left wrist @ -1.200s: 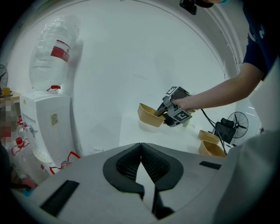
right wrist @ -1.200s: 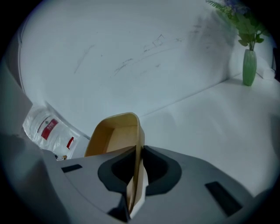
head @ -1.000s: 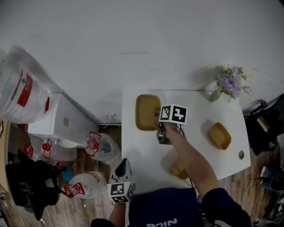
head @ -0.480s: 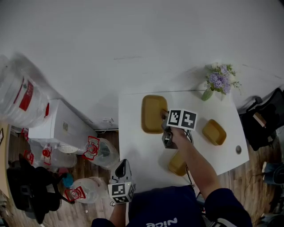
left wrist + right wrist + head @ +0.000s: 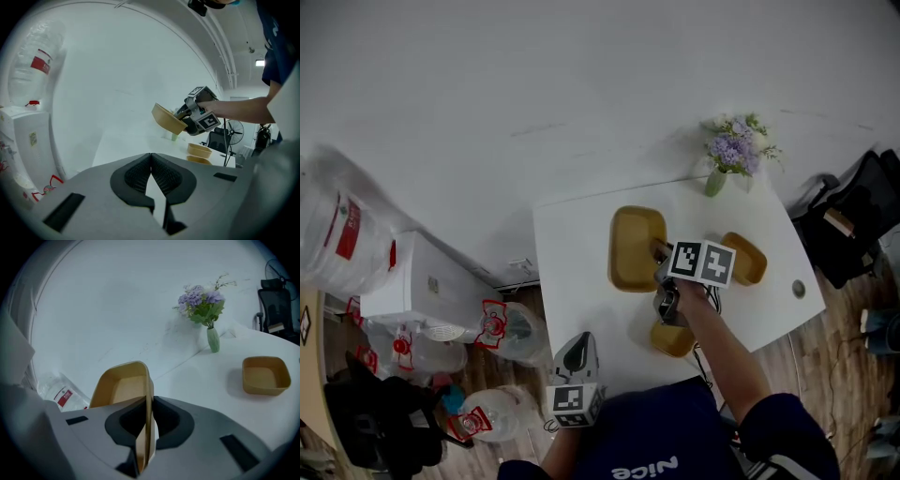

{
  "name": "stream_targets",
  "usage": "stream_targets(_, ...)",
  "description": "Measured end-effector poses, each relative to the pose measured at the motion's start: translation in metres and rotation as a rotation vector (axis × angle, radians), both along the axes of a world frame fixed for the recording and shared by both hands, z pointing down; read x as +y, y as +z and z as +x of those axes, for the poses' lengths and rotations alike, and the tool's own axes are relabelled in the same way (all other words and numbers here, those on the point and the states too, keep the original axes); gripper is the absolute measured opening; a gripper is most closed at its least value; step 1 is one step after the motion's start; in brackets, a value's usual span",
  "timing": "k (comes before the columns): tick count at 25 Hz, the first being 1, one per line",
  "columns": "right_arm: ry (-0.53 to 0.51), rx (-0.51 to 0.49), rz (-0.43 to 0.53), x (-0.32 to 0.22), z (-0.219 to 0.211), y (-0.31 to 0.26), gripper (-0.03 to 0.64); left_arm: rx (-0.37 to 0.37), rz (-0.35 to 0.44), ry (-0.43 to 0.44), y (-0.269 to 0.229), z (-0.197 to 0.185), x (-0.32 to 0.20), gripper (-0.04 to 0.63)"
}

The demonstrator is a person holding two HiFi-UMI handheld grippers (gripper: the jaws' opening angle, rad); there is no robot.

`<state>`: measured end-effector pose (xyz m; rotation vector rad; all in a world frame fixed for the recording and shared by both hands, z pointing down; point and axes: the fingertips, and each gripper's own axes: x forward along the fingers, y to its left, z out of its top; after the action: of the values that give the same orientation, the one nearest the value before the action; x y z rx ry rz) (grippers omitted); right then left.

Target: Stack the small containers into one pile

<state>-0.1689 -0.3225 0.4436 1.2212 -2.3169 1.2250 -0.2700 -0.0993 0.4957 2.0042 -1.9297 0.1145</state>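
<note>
My right gripper (image 5: pixel 147 401) is shut on the near wall of a yellow container (image 5: pixel 123 385), which hangs tilted above the white table (image 5: pixel 572 272). In the head view that container (image 5: pixel 636 248) sits left of the right gripper (image 5: pixel 661 255). A second yellow container (image 5: pixel 745 258) rests on the table to the right, and a third (image 5: pixel 672 337) lies near the front edge under my forearm. My left gripper (image 5: pixel 578 349) hovers off the table's front left corner, its jaws (image 5: pixel 151 154) shut with nothing between them. From the left gripper view the held container (image 5: pixel 168 119) is clearly in the air.
A green vase of purple flowers (image 5: pixel 729 150) stands at the table's back right corner. Water jugs (image 5: pixel 502 323) and a white appliance (image 5: pixel 417 281) crowd the floor left of the table. A black chair (image 5: pixel 853 225) is at the right.
The right gripper has lifted the yellow container off the table and carried it rightward toward the other two. The left gripper has shifted slightly forward.
</note>
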Motion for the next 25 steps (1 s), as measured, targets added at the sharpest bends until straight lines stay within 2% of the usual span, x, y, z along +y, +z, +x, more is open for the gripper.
stream_targets(10,0.132,-0.006,-0.028,0.033,0.07,0.012,0.058,-0.001,-0.014,0.063,0.004,0.024,0.009,0.02)
stream_targets(19,0.248,-0.009,-0.072,0.067,0.124,0.034,0.058,-0.017,-0.015,0.163,0.003,0.059,0.008,0.02)
stream_targets(25,0.312,0.005,-0.1,0.085,0.155,0.05,0.058,-0.009,-0.016,0.18,0.004,0.073,0.009,0.02)
